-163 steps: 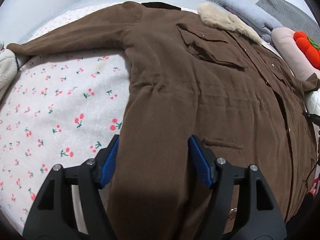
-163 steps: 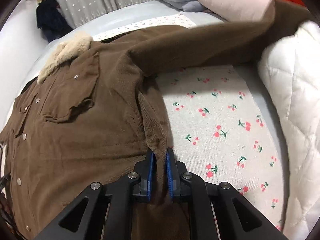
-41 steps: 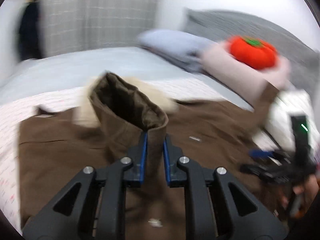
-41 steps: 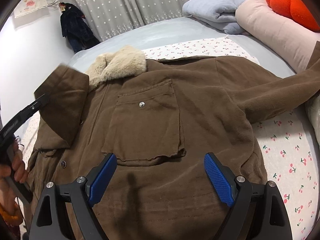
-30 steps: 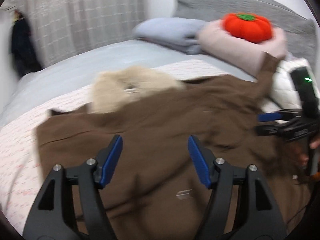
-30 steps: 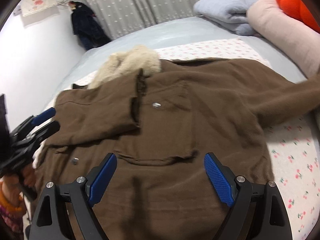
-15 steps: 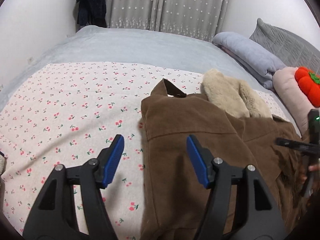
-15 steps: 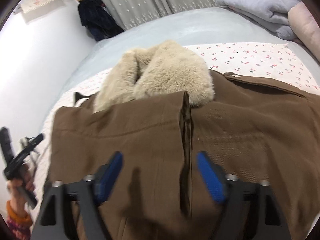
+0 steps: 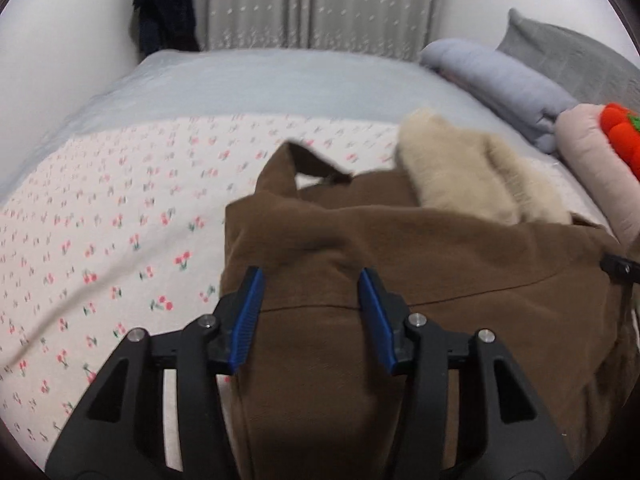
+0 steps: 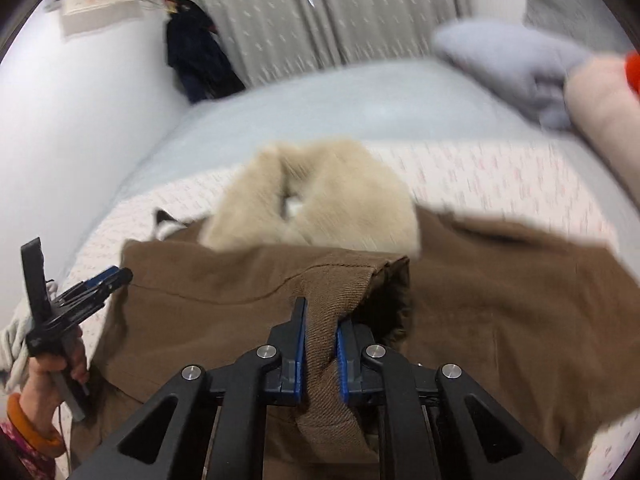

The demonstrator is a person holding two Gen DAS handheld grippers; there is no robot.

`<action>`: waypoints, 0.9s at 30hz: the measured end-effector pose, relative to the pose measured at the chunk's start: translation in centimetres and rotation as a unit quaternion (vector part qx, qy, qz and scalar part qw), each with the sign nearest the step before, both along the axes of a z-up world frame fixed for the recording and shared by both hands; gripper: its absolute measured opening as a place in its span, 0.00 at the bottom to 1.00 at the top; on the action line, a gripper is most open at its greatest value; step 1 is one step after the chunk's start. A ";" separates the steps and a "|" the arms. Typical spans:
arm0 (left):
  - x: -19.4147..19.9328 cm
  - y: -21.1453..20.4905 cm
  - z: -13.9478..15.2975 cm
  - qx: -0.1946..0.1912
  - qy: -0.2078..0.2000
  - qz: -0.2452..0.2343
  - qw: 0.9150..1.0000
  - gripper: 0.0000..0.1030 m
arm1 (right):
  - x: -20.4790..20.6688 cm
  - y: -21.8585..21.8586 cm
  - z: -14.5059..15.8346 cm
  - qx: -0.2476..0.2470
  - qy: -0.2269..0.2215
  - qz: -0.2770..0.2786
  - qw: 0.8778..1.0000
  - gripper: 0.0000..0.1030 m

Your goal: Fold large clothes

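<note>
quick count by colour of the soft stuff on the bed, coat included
brown: 1, the coat
grey-blue: 1, the folded blanket
pink: 1, the pillow
grey: 1, the headboard cushion
orange-red: 1, the plush
total: 5

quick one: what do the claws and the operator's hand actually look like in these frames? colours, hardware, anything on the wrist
Both the left claw and right claw have matte black angular frames with triangular cutouts, silver round screw heads and ribbed blue finger pads. In the right wrist view, the hand is bare, with an orange bangle and a patterned pink sleeve cuff.
</note>
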State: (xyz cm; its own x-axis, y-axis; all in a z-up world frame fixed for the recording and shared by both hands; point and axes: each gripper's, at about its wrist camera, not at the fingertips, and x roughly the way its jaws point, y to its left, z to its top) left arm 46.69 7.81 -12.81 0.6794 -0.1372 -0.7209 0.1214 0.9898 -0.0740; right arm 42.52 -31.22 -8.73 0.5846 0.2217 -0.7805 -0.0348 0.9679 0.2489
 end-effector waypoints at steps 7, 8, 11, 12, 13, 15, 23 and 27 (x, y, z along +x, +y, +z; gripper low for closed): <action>0.8 0.0 -2.3 0.031 0.023 0.032 0.999 0.75 | -0.2 -1.1 -4.4 -0.033 0.011 -0.015 0.999 0.31; 0.7 -0.2 -2.1 0.033 0.023 0.033 0.999 0.75 | -0.3 -1.0 -4.1 -0.035 0.011 -0.014 0.999 0.34; -0.2 -0.1 -0.8 0.040 0.017 0.044 0.998 0.75 | -0.9 -1.1 -2.3 -0.062 0.014 -0.021 0.998 0.59; -0.8 -0.1 -0.2 0.045 0.008 0.046 0.998 0.76 | -1.8 -1.5 -1.2 -0.068 -0.002 -0.022 0.997 0.70; -1.6 -0.2 0.6 0.054 -0.006 0.046 0.997 0.78 | -2.8 -2.2 0.1 -0.072 -0.025 -0.026 0.997 0.74; -2.8 -0.1 1.3 0.059 -0.013 0.045 0.997 0.82 | -4.3 -3.8 2.0 -0.083 -0.050 -0.044 0.994 0.84; -6.8 -1.5 3.4 0.050 0.056 0.002 0.997 0.83 | -9.5 -14.7 6.8 -0.132 -0.058 -0.167 0.975 0.88; -9.3 -2.8 4.1 0.054 0.056 -0.027 0.997 0.84 | -11.6 -20.4 8.5 -0.131 -0.058 -0.237 0.961 0.88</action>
State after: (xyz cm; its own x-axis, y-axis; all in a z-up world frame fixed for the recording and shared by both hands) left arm 37.38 5.05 -8.74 0.5872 -0.0893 -0.8045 0.1721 0.9849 0.0162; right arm 30.92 -51.57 -0.28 0.6581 -0.2849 -0.6969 0.4118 0.9111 0.0164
